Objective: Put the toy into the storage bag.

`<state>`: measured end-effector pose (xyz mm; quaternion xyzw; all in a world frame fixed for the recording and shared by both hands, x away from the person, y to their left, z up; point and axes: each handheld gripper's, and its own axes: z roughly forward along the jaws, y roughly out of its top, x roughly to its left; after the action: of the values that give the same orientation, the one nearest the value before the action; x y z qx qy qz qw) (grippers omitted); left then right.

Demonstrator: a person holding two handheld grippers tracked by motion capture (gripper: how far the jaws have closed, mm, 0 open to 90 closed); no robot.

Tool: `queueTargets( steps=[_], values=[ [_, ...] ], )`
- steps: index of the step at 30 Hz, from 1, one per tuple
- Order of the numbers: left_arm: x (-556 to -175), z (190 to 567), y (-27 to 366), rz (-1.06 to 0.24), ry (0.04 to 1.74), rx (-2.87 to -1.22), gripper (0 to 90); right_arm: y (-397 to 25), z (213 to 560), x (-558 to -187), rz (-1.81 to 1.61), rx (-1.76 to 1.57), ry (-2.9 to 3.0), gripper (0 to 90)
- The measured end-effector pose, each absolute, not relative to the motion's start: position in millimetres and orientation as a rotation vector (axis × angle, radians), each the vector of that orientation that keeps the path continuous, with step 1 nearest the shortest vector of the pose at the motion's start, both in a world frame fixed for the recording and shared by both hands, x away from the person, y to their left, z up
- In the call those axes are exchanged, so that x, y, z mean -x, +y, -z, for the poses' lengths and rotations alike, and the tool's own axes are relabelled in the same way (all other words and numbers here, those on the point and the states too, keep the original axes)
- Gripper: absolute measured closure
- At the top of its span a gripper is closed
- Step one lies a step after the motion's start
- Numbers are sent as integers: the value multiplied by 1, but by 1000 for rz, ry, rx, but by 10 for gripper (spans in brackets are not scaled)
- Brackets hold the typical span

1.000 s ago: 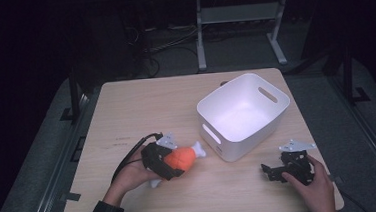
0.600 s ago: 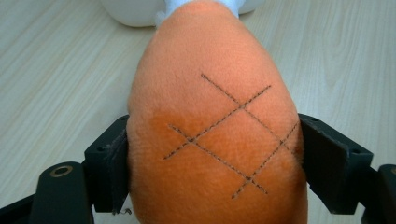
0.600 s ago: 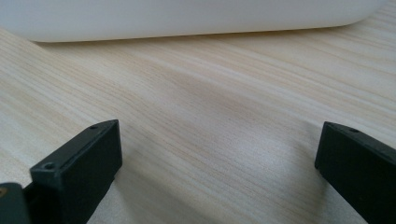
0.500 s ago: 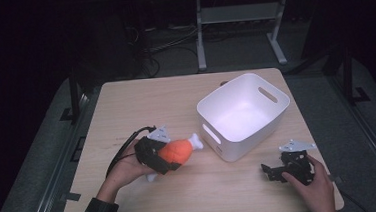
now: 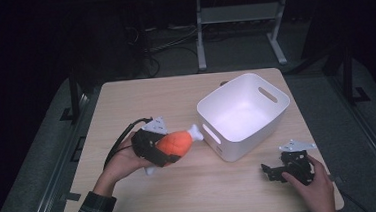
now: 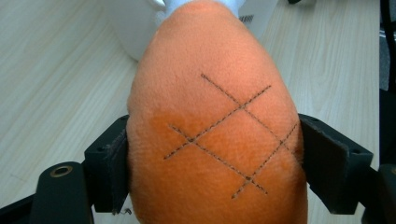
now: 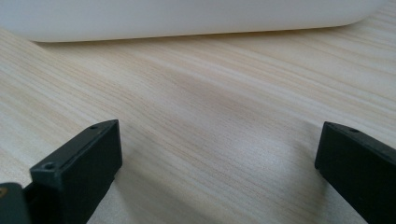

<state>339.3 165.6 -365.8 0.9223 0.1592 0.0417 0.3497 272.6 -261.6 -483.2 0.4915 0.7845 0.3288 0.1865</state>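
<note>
An orange plush drumstick (image 5: 175, 143) with a white bone end is held above the table, left of the white bin (image 5: 244, 114). My left gripper (image 5: 163, 150) is shut on it; in the left gripper view the orange plush (image 6: 215, 121) with stitched cross lines bulges between the two black jaws, its white tip pointing at the bin (image 6: 140, 28). My right gripper (image 5: 270, 172) rests low near the table's front right, open, with bare wood between its jaws (image 7: 217, 163). The bin wall (image 7: 187, 18) stands just ahead of it.
The white bin has slot handles and looks empty inside. The wooden table (image 5: 175, 97) ends close behind the bin and just in front of both hands. Black cable trails from the left gripper. A metal stand is on the dark floor beyond.
My left gripper has lifted the drumstick and carried it right, toward the bin. The right gripper has stayed where it was.
</note>
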Motion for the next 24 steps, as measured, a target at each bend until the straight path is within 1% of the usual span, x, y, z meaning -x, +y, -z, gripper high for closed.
queueTargets(
  steps=[24],
  values=[
    [-361,330,152,-107,376,-2327,197,-262,483,-273,-926,-1383,2209,2]
  ],
)
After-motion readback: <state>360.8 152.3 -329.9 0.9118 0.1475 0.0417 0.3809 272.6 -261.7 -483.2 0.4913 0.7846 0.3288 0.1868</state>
